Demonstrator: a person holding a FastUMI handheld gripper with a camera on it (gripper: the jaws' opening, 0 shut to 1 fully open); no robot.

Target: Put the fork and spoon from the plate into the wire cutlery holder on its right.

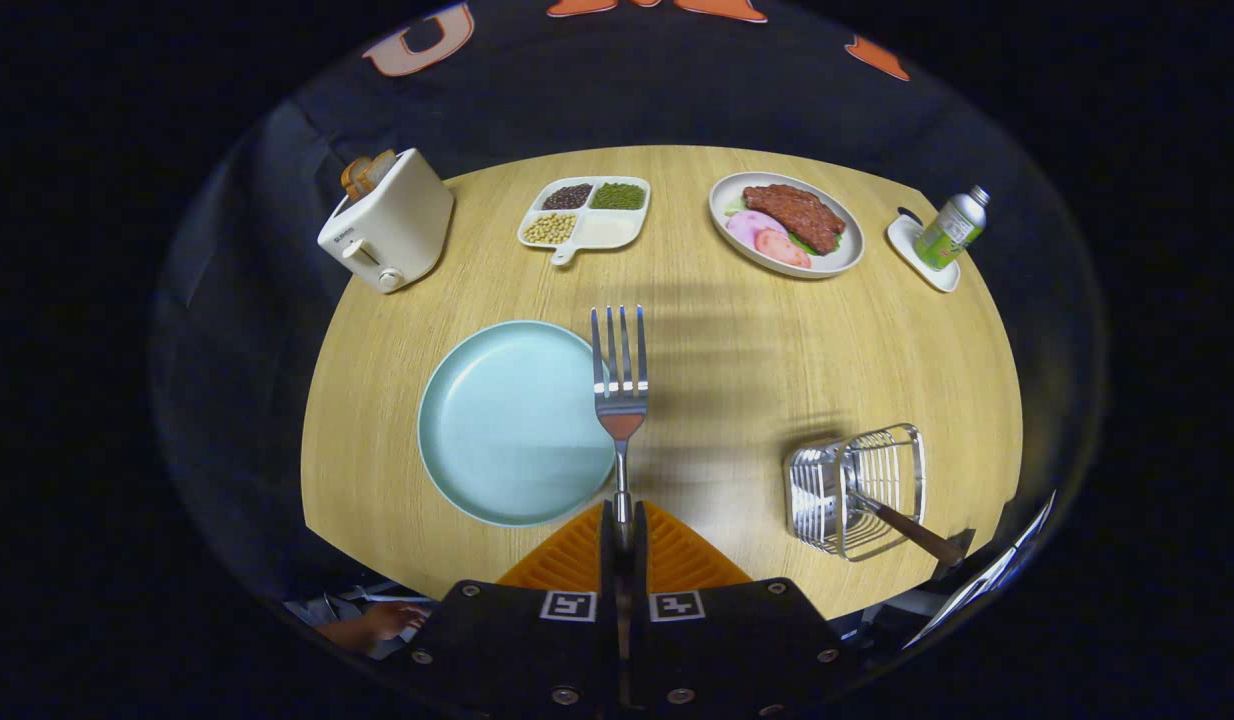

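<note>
My gripper [622, 530] is shut on the handle of a metal fork [619, 370], which points straight ahead with its tines out beyond the fingers, held above the table. Below and to the left of the fork lies a pale blue plate [507, 420] with nothing on it. To the right of the fingers stands the wire cutlery holder [857, 485]. A brown-handled utensil [912, 530], most likely the spoon, leans out of the holder; its head is hidden inside the wires.
On the far side of the round wooden table [737, 340] stand a white toaster [389, 225] with bread, a divided dish of beans [584, 212], a plate of meat [787, 222] and a small bottle [952, 228] on a white dish. A person's hand [377, 625] shows beside my gripper.
</note>
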